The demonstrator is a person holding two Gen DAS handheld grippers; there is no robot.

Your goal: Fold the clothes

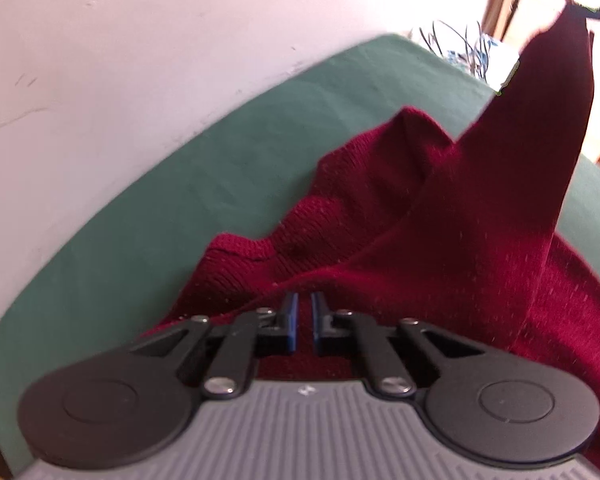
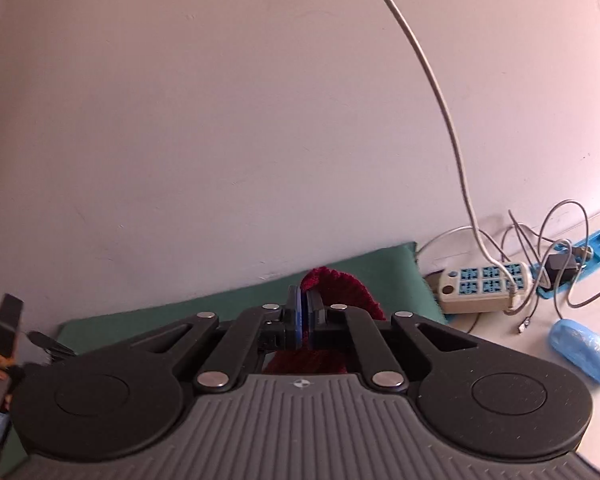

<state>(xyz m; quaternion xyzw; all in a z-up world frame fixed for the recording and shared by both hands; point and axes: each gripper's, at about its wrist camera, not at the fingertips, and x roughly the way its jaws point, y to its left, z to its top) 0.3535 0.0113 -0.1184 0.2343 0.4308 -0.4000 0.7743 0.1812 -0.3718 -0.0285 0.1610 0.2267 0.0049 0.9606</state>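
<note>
Maroon sweater pinched by both claws over the green cover

Maroon sweater [image 1: 400,216], a ribbed knit, lies bunched on the green cloth [image 1: 180,184] that covers the surface, toward the side of it away from the pale wall [image 1: 140,60]. One part of the garment is drawn up into a tall, taut peak that rises toward the far right corner of the cover, while the rest sits in loose folds lower down, with a ribbed band showing at the fold nearest the wall.

In the left wrist view the left claw [image 1: 304,316] points steeply down into the knit. Its blue-padded fingers [image 1: 291,322] stand almost together, with only a thin slit between them, and a fold of the sweater fills that slit and the space under the linkage, so the claw is closed on the fabric.

In the right wrist view the right claw [image 2: 303,314] points more nearly level, toward the wall. Its pads are pressed together with a tuft of the sweater [image 2: 340,284] sticking out beyond the tips and more maroon knit hanging beneath the fingers, so it too grips the garment.

Beyond the cover's far right corner, a beige power strip [image 2: 484,286] with blue sockets lies among tangled grey cables [image 2: 452,128], near a blue oval object [image 2: 582,350].
</note>
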